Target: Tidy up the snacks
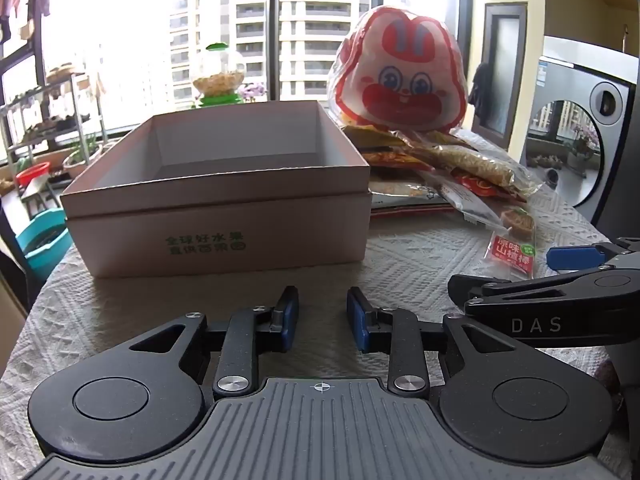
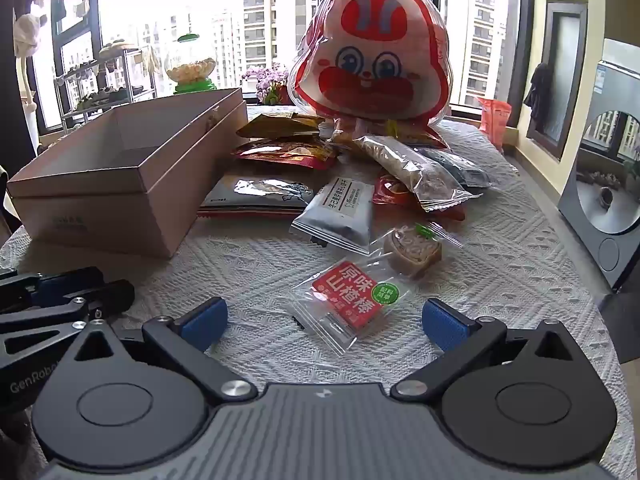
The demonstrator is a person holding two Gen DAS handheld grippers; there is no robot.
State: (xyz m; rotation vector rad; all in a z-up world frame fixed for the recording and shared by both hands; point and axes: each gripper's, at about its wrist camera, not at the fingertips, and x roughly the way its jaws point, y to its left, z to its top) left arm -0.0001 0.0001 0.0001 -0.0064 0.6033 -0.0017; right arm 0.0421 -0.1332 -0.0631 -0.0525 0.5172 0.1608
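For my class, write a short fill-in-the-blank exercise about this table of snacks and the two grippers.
1. The cardboard box on the table is ____ inside.
2. The big bag behind the snack pile shows a cartoon ____.
3. The right gripper has its jaws wide ____.
4. The packet nearest the right gripper has a ____ label.

Missing words: empty; rabbit; open; red

Washing machine (image 1: pixel 580 132), green-capped jar (image 2: pixel 191 66)
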